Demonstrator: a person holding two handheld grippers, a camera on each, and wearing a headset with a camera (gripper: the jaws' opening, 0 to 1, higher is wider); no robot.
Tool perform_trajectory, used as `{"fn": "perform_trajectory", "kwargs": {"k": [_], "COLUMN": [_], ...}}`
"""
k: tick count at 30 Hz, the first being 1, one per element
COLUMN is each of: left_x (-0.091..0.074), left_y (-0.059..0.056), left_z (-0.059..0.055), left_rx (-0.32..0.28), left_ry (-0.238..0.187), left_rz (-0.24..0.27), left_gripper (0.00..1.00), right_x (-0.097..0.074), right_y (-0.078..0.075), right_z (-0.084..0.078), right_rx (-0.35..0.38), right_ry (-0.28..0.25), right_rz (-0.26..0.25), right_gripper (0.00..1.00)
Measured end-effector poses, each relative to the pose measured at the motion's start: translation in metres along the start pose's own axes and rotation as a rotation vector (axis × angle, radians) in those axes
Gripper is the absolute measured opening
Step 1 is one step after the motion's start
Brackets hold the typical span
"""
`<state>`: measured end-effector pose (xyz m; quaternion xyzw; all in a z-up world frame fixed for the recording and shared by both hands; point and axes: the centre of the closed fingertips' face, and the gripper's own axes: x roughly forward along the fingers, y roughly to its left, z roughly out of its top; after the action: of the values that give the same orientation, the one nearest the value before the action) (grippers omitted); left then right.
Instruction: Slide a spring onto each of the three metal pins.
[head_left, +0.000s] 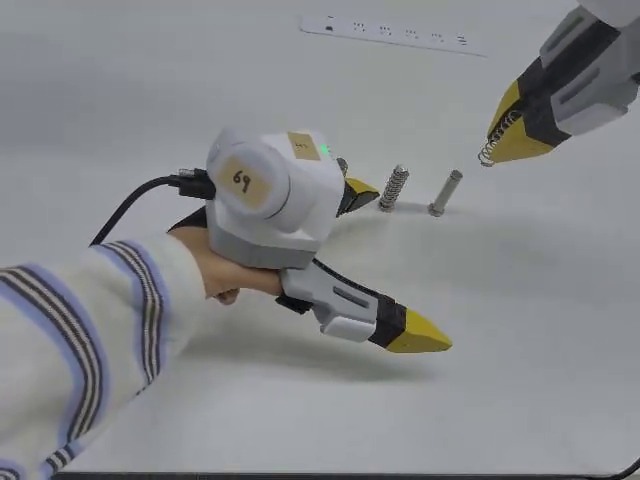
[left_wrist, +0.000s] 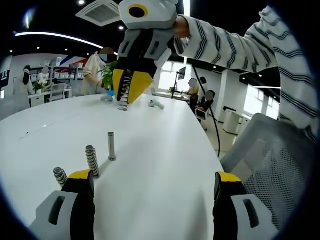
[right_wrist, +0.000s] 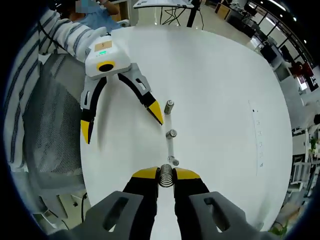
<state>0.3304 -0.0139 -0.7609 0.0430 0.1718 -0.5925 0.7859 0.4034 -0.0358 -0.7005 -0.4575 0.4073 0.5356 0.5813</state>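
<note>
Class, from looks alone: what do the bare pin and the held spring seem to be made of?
The bare pin looks like steel: dull grey sheen. The spring in the right gripper is probably steel wire: bright glinting coils.

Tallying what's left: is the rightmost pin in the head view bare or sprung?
Bare: the pin shows a smooth shaft, unlike its coiled neighbour; the right tongs hold a spring.

Left gripper (head_left: 392, 264): white-and-grey body, black jaws, yellow tips, tan label, small green light.
Right gripper (head_left: 505, 140): grey and black, yellow tips.
Spring (head_left: 488, 150): silver.
Bare pin (head_left: 445, 192): dull grey metal.
Sleeve (head_left: 90, 330): cream, striped blue and brown.
Table (head_left: 300, 420): plain white.
Cable (head_left: 130, 205): black.
Power strip (head_left: 390, 32): white.
</note>
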Motion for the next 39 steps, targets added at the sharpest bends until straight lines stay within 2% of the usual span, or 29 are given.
{"fn": "perform_trajectory", "kwargs": {"k": [9, 19, 23, 27, 29, 39], "left_x": [0.0, -0.001, -0.001, -0.001, -0.001, -0.001], "left_y": [0.002, 0.0, 0.0, -0.001, -0.001, -0.001], "left_z": [0.001, -0.002, -0.003, -0.004, -0.007, -0.012], "left_rx": [-0.008, -0.016, -0.016, -0.021, -0.015, -0.016], "left_ry": [0.001, 0.015, 0.021, 0.023, 0.039, 0.058], "left_rz": [0.008, 0.006, 0.003, 0.002, 0.003, -0.004], "left_gripper": [0.98, 0.98, 0.98, 0.98, 0.98, 0.98], "right_x": [0.009, 0.026, 0.034, 0.041, 0.044, 0.048], "right_y": [-0.012, -0.018, -0.016, -0.017, -0.018, -0.02], "right_z": [-0.002, -0.011, -0.012, -0.017, -0.018, -0.018], "right_rx": [-0.016, 0.021, 0.044, 0.038, 0.043, 0.071], "right_ry": [0.021, 0.026, 0.009, 0.03, 0.033, 0.019], "right_rz": [0.012, 0.043, 0.071, 0.064, 0.061, 0.058], "right_gripper": [0.08, 0.08, 0.08, 0.08, 0.08, 0.08]}}
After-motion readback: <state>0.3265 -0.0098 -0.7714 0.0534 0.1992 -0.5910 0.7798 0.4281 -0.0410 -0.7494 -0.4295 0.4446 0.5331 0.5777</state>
